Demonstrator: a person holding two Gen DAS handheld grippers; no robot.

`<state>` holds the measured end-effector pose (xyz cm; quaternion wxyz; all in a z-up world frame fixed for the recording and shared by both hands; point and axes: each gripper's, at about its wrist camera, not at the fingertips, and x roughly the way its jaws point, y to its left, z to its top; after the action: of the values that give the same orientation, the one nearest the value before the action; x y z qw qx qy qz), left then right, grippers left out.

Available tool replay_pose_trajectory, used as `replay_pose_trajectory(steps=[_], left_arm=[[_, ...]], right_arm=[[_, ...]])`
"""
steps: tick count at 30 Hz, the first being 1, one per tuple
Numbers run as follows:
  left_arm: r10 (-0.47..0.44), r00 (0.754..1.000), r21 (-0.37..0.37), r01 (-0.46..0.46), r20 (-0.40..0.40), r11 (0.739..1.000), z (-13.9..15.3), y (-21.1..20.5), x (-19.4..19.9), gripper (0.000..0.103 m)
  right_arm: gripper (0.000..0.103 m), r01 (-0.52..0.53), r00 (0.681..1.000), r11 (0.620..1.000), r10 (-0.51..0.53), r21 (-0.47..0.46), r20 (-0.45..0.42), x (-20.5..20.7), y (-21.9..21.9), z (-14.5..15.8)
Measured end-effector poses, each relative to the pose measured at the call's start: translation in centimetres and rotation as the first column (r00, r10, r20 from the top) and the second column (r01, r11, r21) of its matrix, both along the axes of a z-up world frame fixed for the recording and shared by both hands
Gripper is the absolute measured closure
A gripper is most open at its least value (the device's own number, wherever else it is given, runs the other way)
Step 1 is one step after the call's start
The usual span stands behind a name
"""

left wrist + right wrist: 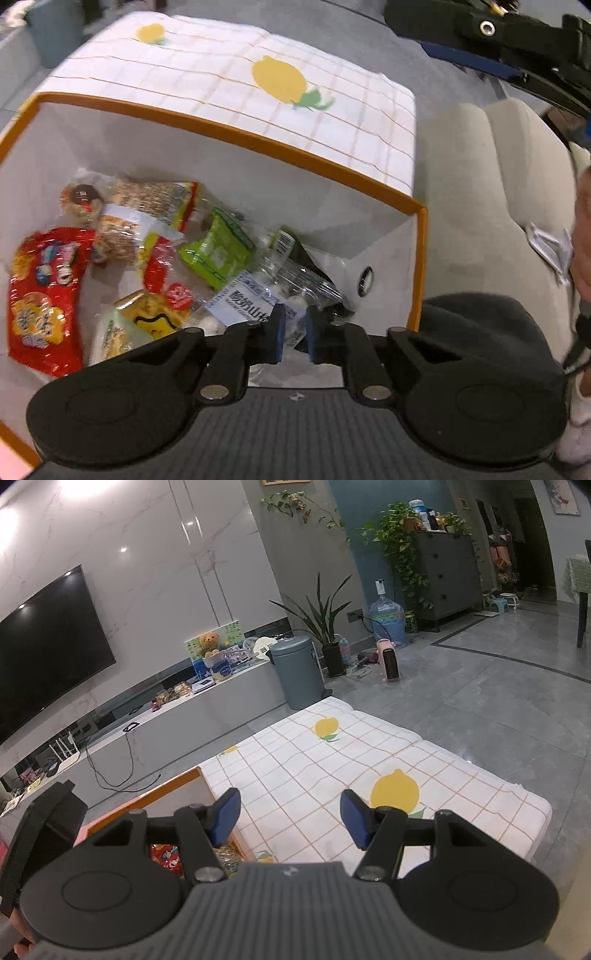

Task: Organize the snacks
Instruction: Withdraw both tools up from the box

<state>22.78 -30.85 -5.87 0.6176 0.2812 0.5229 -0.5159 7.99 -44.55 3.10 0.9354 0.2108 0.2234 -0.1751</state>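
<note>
The left gripper [295, 330], low in the centre of its frame, points steeply downward, its blue pads nearly together, pinching a clear snack packet [266, 295]. The right gripper [290, 819], at the lower centre of its view, tilts gently downward, jaws apart and empty.

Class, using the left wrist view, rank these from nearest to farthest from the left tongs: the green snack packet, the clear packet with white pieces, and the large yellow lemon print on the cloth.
1. clear packet with white pieces: right at the left tongs, in the box.
2. green snack packet: mid-box, up and left.
3. large yellow lemon print: on the cloth beyond the box rim.
</note>
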Motion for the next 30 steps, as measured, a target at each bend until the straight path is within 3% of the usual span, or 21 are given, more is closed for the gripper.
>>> replay_pose_trajectory(steps=[3,4,7,9,13,15,17,19,22,26,28,30], left_arm=[[0.033,0.991,-0.056,-0.025,0.132,0.998,1.5,0.7,-1.8,0.075],[0.054,0.985,-0.076,-0.042,0.164,0.996,2.0,1.2,-2.4,0.068],[0.148,0.968,-0.14,-0.121,0.2,0.983,3.7,2.7,-3.7,0.057],[0.245,0.944,-0.187,-0.206,0.22,0.96,5.2,3.9,-4.8,0.054],[0.376,0.882,-0.28,-0.299,0.283,0.912,8.5,6.3,-7.1,0.033],[0.44,0.84,-0.304,-0.349,0.318,0.886,10.1,7.2,-8.3,0.032],[0.518,0.782,-0.329,-0.416,0.345,0.847,11.7,8.1,-9.6,0.022],[0.58,0.725,-0.36,-0.464,0.371,0.81,13.1,9.0,-11.0,0.019],[0.616,0.659,-0.403,-0.47,0.432,0.785,14.7,10.1,-13.3,0.01],[0.675,0.563,-0.435,-0.516,0.478,0.738,16.0,11.2,-16.2,0.003],[0.7,0.517,-0.451,-0.535,0.494,0.714,16.2,11.5,-17.4,0.003],[0.735,0.48,-0.478,-0.56,0.478,0.677,16.2,12.0,-18.2,0.003]], right_arm=[[0.044,0.005,1.0,1.0,-0.004,-0.018,0.004,-0.1,-0.1,0.3],[0.044,0.008,1.0,1.0,-0.008,-0.024,0.005,-0.2,-0.1,0.4],[0.044,0.021,1.0,0.999,-0.021,-0.036,0.005,-0.5,-0.2,0.7],[0.044,0.025,1.0,0.999,-0.025,-0.048,0.003,-0.6,0.0,0.9],[0.044,-0.013,1.0,0.998,0.015,-0.069,0.016,-0.7,1.1,1.6],[0.044,-0.043,0.999,0.996,0.046,-0.08,0.029,-1.0,1.9,2.3],[0.043,-0.07,0.997,0.992,0.074,-0.108,0.036,-1.6,2.9,3.1],[0.042,-0.075,0.996,0.984,0.083,-0.163,0.041,-2.6,4.0,4.3],[0.032,-0.078,0.992,0.967,0.1,-0.243,0.079,-5.0,5.6,6.3],[0.022,-0.096,0.988,0.963,0.123,-0.251,0.093,-7.5,7.0,7.2],[0.014,-0.091,0.992,0.962,0.111,-0.258,0.062,-7.8,7.6,7.0],[0.005,-0.097,0.995,0.96,0.09,-0.264,-0.039,-7.0,8.0,6.2]])
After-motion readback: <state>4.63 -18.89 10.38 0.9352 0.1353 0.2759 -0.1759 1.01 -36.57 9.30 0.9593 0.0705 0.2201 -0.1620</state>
